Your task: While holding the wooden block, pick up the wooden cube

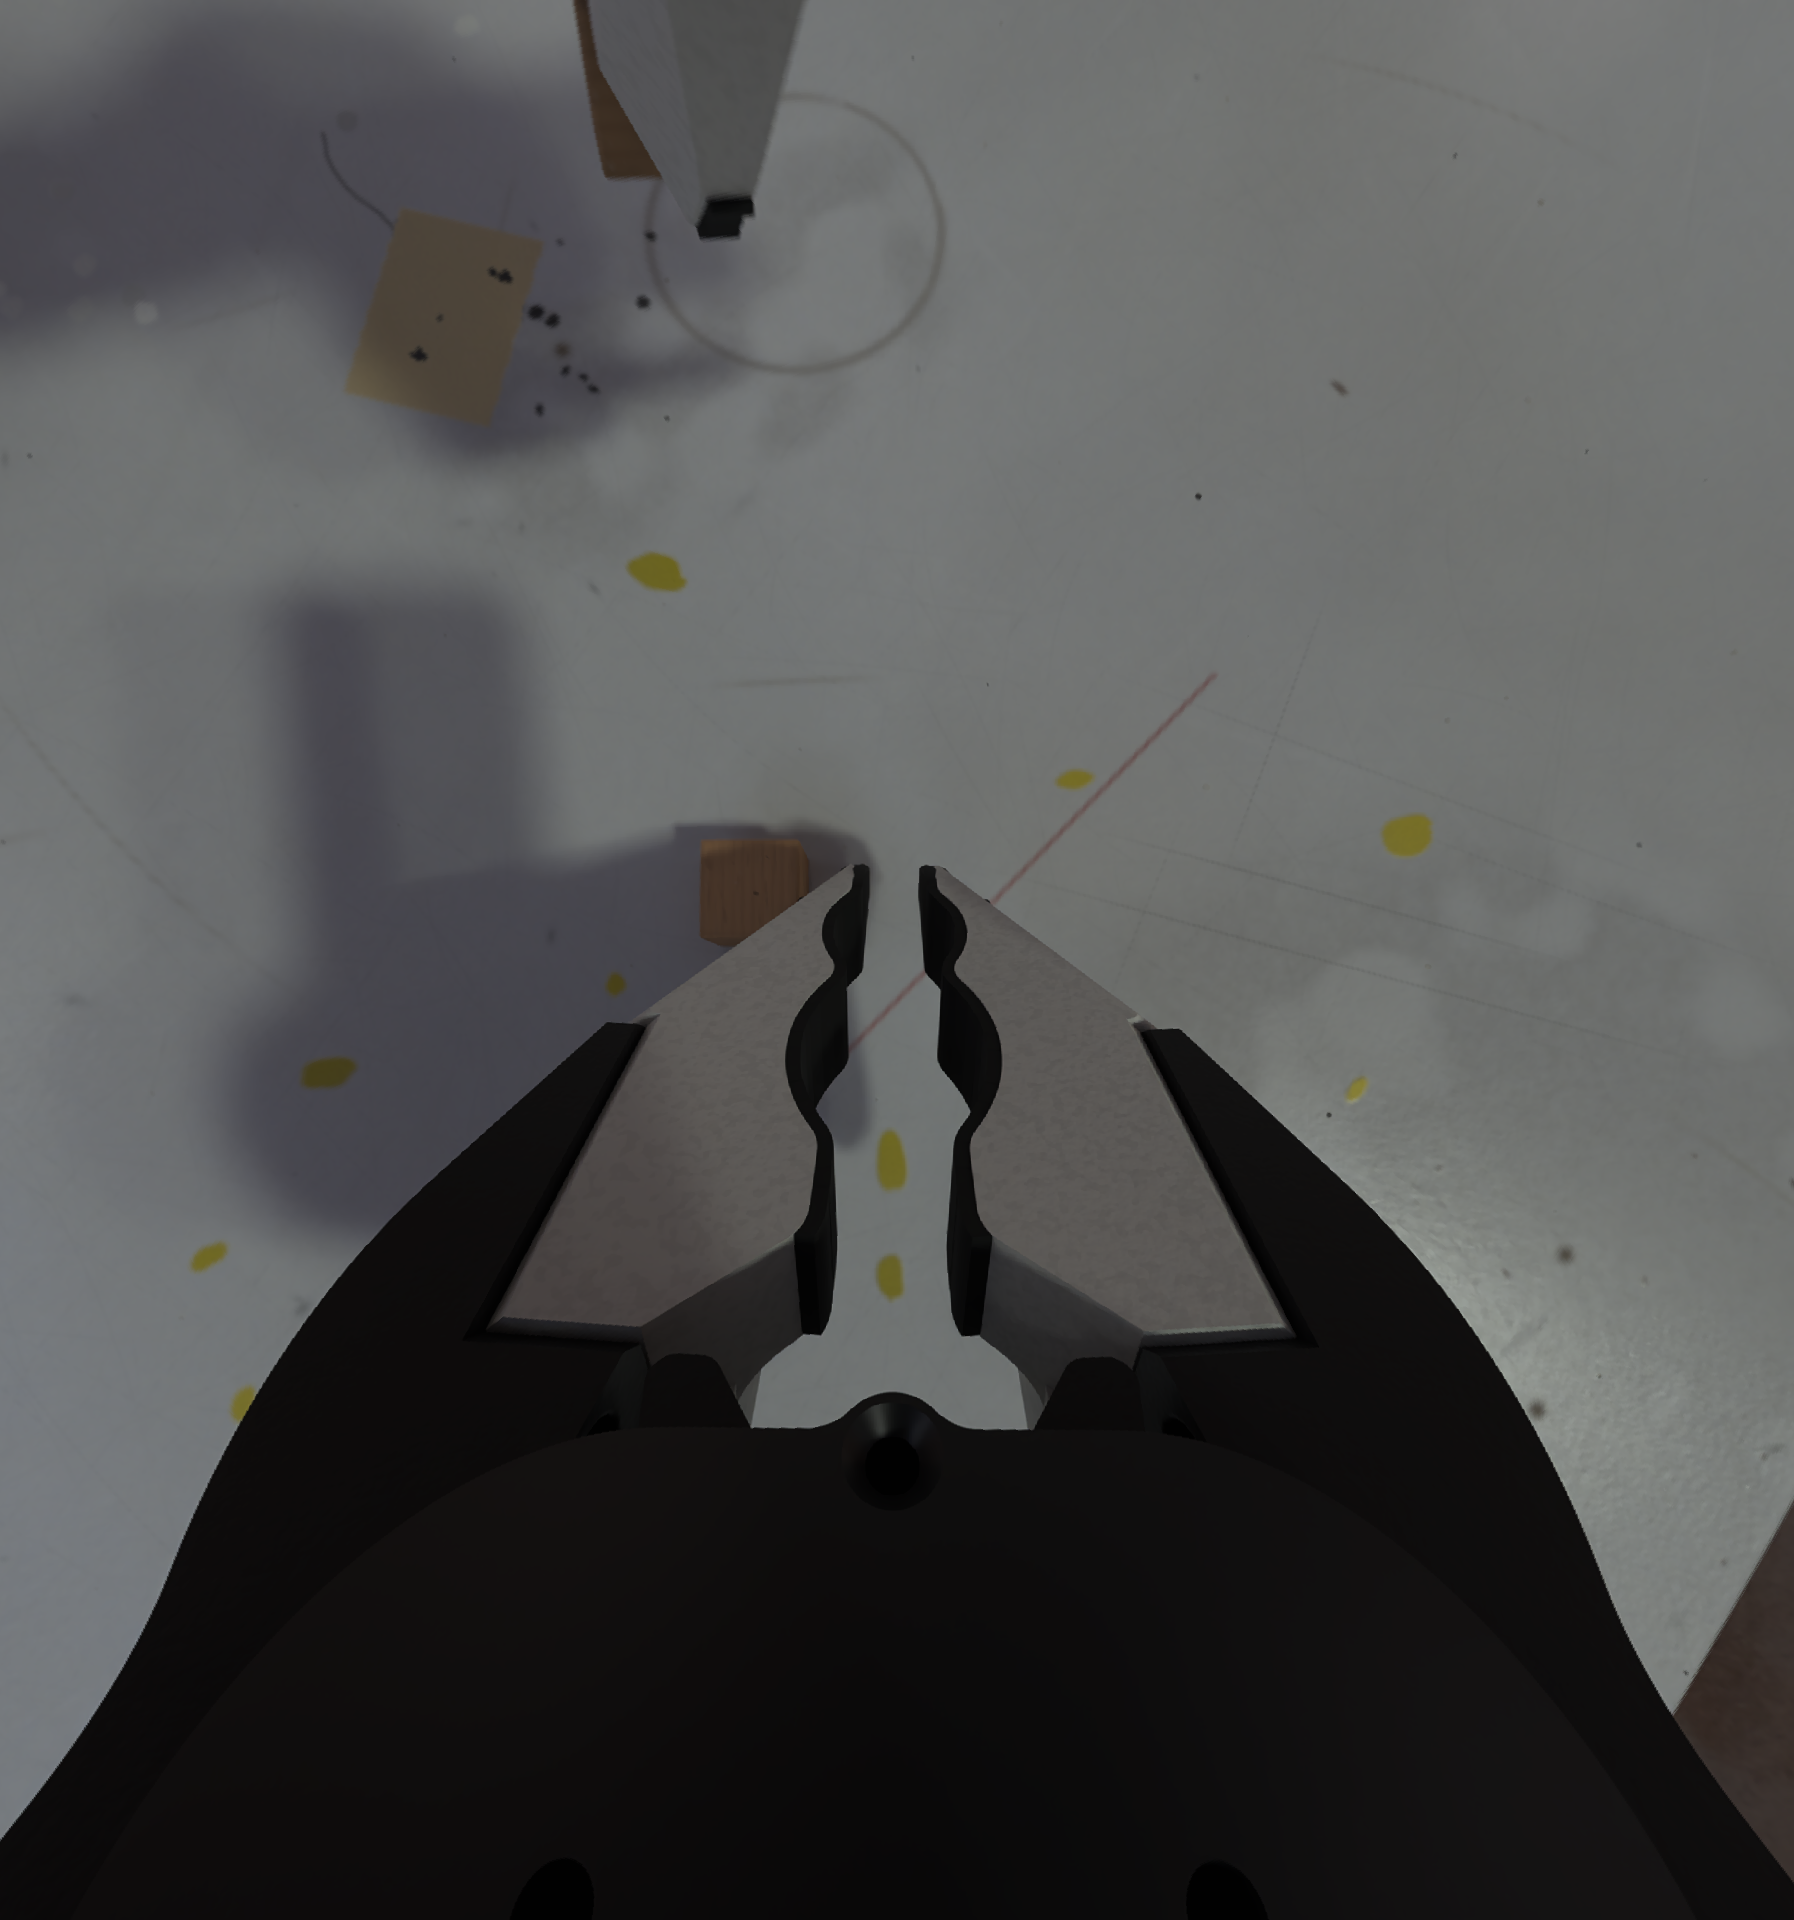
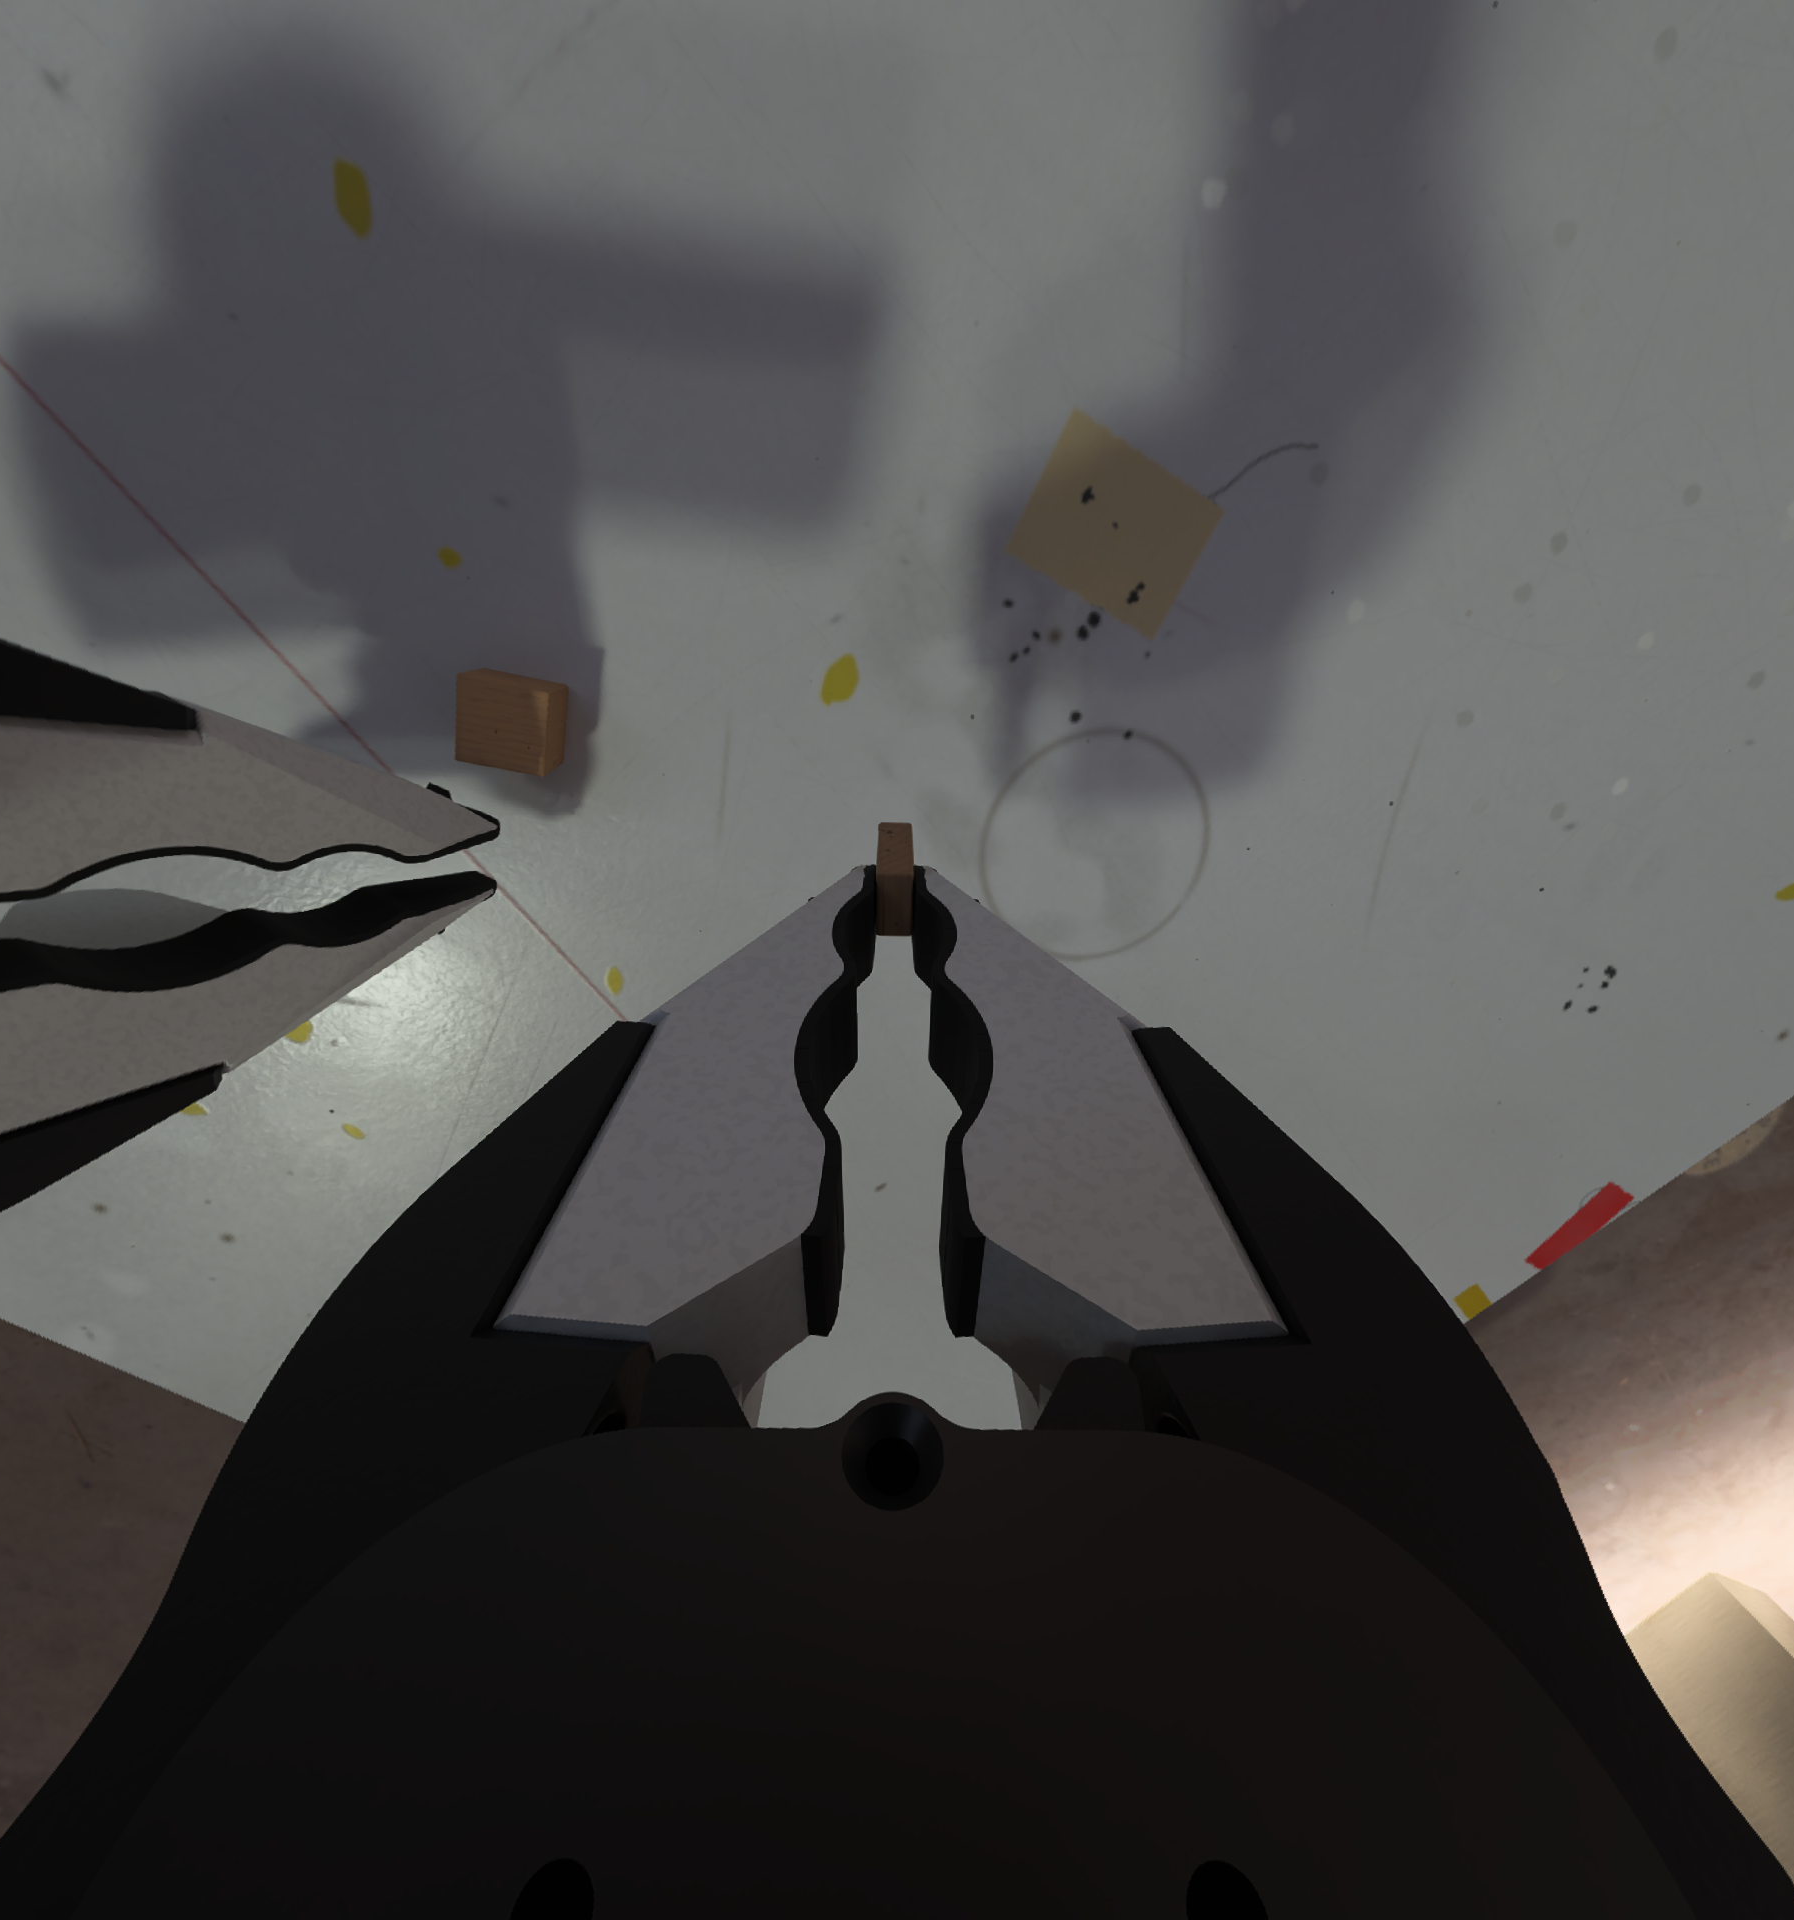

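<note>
Right tongs (image 2: 894, 883) clamped on wooden block (image 2: 894, 878) | left tongs (image 1: 894, 883) slightly apart, empty, beside wooden cube (image 1: 742, 883)

cube (image 2: 511, 721) light brown | table (image 2: 1392, 727) grey-white, yellow-flecked | patch (image 2: 1114, 522) tan, black-speckled

Paint-flecked white table (image 1: 1392, 520), tan paper (speckled) (image 1: 443, 317)

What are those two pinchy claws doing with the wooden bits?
The right gripper is pinching a thin wooden block at its fingertips, above the table. The left gripper holds nothing; its jaws are only slightly apart. It hangs just beside the wooden cube, which still sits on the table, not yet picked up.
</note>
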{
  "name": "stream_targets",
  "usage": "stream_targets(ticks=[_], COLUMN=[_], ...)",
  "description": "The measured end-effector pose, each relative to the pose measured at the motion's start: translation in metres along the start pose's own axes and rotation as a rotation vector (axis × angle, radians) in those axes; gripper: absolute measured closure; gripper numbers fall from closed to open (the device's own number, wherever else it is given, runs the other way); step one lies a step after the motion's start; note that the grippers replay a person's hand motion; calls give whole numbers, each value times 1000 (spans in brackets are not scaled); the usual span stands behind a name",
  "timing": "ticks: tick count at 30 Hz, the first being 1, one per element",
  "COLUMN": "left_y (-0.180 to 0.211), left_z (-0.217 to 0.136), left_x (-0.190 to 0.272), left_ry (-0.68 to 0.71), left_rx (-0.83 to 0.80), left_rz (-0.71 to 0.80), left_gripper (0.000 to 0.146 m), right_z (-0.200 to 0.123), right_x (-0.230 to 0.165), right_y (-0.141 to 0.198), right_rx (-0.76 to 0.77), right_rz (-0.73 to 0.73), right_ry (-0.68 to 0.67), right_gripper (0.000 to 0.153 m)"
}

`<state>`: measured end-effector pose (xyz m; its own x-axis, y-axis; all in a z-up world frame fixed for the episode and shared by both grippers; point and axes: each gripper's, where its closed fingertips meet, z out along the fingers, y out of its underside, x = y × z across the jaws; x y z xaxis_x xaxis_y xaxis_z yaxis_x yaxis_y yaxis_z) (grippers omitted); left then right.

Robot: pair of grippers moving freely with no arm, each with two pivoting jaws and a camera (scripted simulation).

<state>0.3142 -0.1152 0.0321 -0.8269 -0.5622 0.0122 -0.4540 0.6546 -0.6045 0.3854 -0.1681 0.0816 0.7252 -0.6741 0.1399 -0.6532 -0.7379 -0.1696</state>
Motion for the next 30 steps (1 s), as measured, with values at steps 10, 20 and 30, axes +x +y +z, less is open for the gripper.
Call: stream_targets(ticks=[10, 20, 30], left_y=[-9, -11, -12], left_z=[17, 23, 32], left_x=[-7, 2, -13], left_ry=[109, 140, 57], left_rx=[-102, -16, -24], left_rz=[-15, -105, -155], left_gripper=[146, 146, 146], right_z=[0, 3, 3], right_x=[7, 11, 11], right_y=[2, 3, 1], right_rx=[-9, -1, 10], right_rz=[18, 41, 34], right_ry=[7, -25, -33], right_gripper=[147, 147, 147])
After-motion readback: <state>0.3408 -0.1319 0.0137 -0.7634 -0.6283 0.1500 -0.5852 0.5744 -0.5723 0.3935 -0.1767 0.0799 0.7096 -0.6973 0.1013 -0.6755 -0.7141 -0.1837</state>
